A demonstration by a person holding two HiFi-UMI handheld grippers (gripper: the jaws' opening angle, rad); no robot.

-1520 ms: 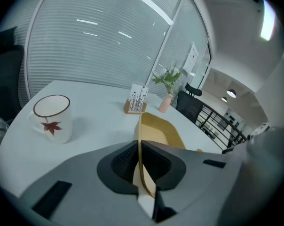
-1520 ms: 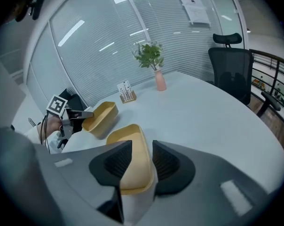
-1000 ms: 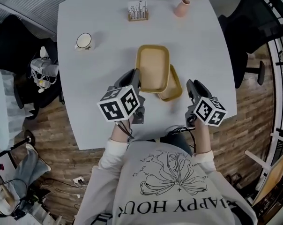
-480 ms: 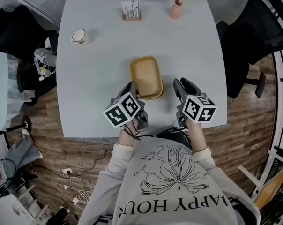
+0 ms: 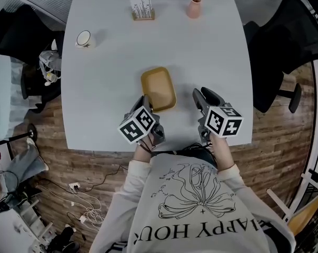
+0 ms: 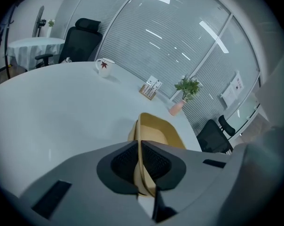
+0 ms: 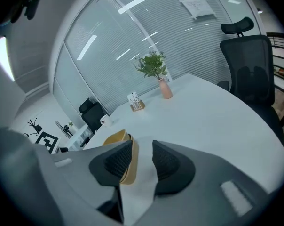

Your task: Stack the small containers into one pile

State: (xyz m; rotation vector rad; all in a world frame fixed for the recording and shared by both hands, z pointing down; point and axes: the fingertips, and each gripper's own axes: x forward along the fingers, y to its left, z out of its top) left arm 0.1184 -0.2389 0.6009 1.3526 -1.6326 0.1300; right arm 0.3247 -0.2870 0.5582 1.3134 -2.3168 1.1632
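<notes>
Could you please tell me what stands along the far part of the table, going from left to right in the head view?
white mug → card holder → pink vase with a plant

I sit over a white table [image 5: 117, 78] on wood-plank floor [image 5: 90, 167]. Black office chairs [image 5: 277, 51] stand by its right edge. Slatted blinds [image 6: 146, 36] cover curved glass that reflects ceiling lights.

Only the person's shirt [image 5: 196, 210] bears readable print: "HAPPY" and "HOU", the rest cut off.
</notes>
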